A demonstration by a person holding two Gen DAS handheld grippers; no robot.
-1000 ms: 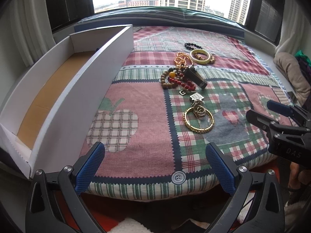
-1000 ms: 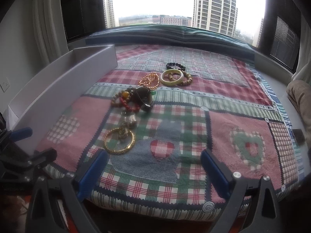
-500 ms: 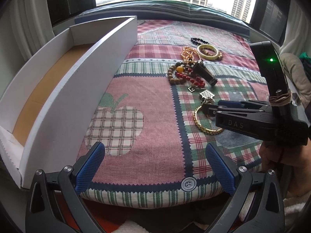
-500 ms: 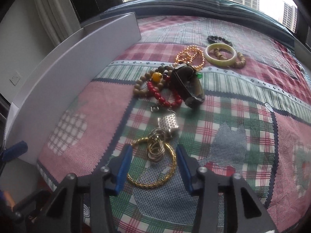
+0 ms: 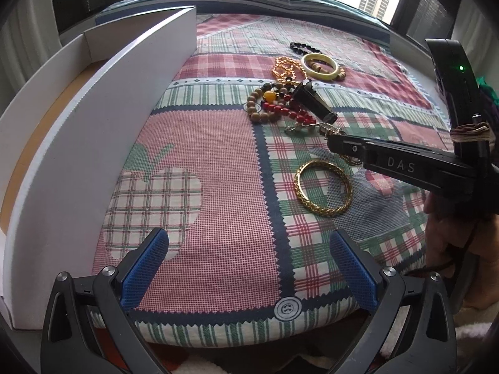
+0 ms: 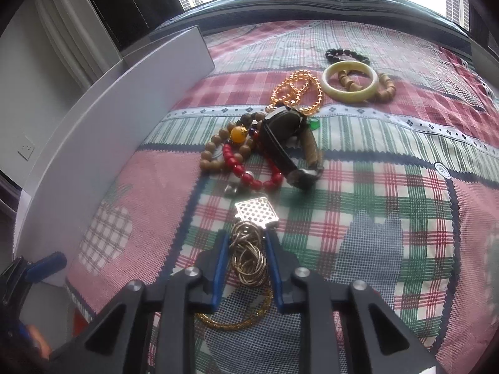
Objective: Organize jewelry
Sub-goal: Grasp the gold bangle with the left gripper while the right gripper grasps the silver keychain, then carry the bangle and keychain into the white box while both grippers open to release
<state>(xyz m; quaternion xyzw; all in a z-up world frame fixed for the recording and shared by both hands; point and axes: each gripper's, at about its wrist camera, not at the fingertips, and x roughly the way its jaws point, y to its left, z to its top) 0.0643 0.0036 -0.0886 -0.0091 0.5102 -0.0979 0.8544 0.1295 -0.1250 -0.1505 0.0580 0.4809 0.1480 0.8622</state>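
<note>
Your left hand-held gripper [image 5: 249,268] hangs with its blue pads spread wide over the near edge of the bed [image 5: 218,218], nothing between them. Your right hand-held gripper [image 6: 246,255] sits low over the patchwork quilt, its pads drawn in on both sides of the coiled chain necklace [image 6: 249,257]; the pads appear to touch the coils, though a firm clamp can't be confirmed. The necklace's silver lattice pendant [image 6: 256,212] lies just past the fingertips, and the twisted gold bangle [image 5: 322,188] lies under and beside the gripper. Farther in, toward the bed's middle, a heap holds the red bead bracelet [image 6: 249,171], wooden bead bracelet [image 6: 218,152] and dark watch [image 6: 287,143]. Beyond them sit the gold chain [image 6: 296,90], pale bangle [image 6: 351,85] and black bead bracelet [image 6: 346,54]. The white box [image 5: 93,118] runs along the bed's left edge.
</note>
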